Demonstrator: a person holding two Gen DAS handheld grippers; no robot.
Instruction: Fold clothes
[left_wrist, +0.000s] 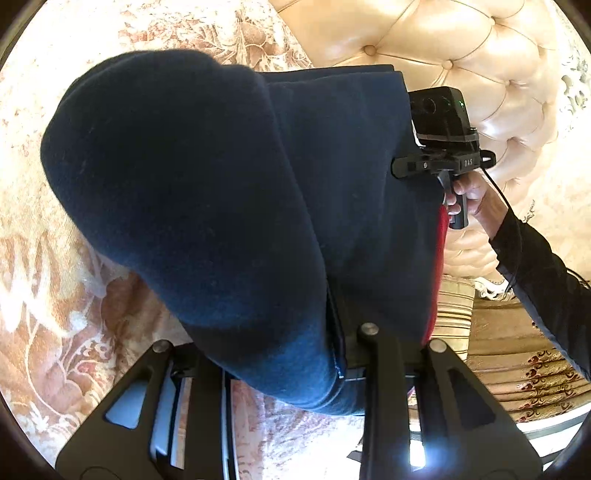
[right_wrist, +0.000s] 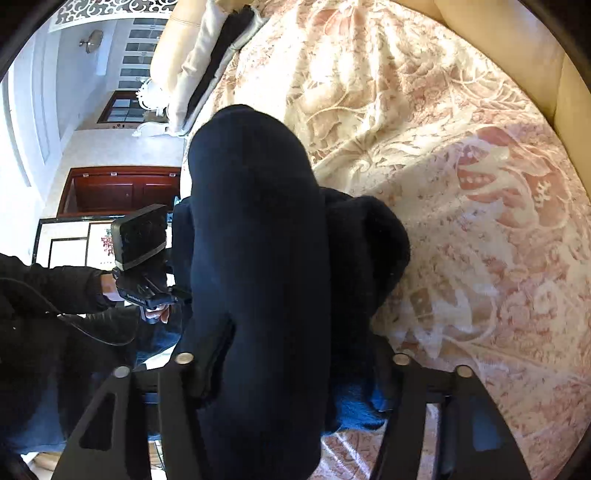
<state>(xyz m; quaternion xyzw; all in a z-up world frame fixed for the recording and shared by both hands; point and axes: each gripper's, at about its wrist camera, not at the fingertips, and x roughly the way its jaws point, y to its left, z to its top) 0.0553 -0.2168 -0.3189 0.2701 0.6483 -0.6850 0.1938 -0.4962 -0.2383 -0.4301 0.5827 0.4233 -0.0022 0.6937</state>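
Note:
A dark navy garment (left_wrist: 221, 184) hangs in a thick rolled fold above the bed, stretched between both grippers. A red strip (left_wrist: 439, 258) shows along its right edge. In the left wrist view my right gripper (left_wrist: 397, 166) pinches the garment's far edge, held by a hand (left_wrist: 469, 195). The right wrist view shows the same navy garment (right_wrist: 258, 240) draped over my fingers, with my left gripper (right_wrist: 177, 291) biting into its left side. Cloth covers each gripper's own fingertips in its own view.
A floral pink and cream bedspread (right_wrist: 443, 184) lies beneath the garment. A tufted cream headboard (left_wrist: 480, 74) stands behind, pillows (right_wrist: 199, 55) lie at the bed's far end, and a dark sleeve (left_wrist: 546, 277) reaches in from the right. A wooden door (right_wrist: 122, 192) is beyond the bed.

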